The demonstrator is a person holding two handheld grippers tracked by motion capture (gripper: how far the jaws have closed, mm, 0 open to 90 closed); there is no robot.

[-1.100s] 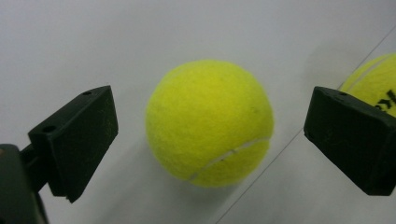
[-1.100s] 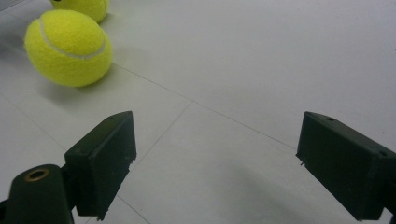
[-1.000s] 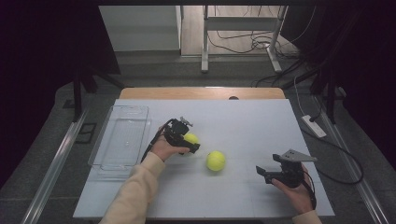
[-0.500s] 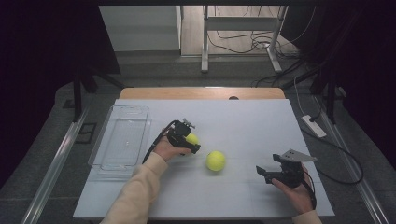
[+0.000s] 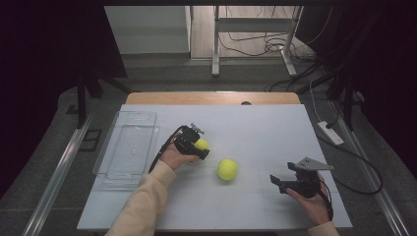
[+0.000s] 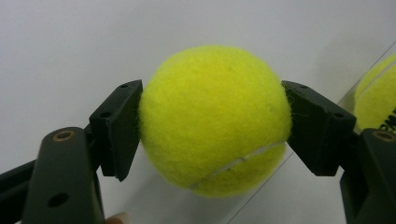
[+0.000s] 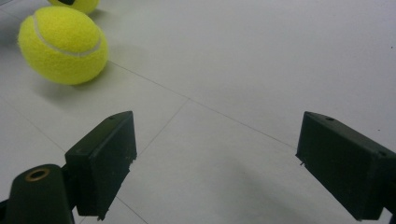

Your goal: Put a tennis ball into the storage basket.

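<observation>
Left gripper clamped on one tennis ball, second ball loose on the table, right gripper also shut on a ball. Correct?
Not quite. The right gripper is open, with bare table between its jaws, as the right gripper view shows. The rest holds: the left gripper is clamped on one tennis ball, and the second ball lies loose on the table.

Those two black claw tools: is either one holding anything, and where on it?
The left gripper clamps a tennis ball by its two opposite sides. The right gripper holds nothing.
</observation>
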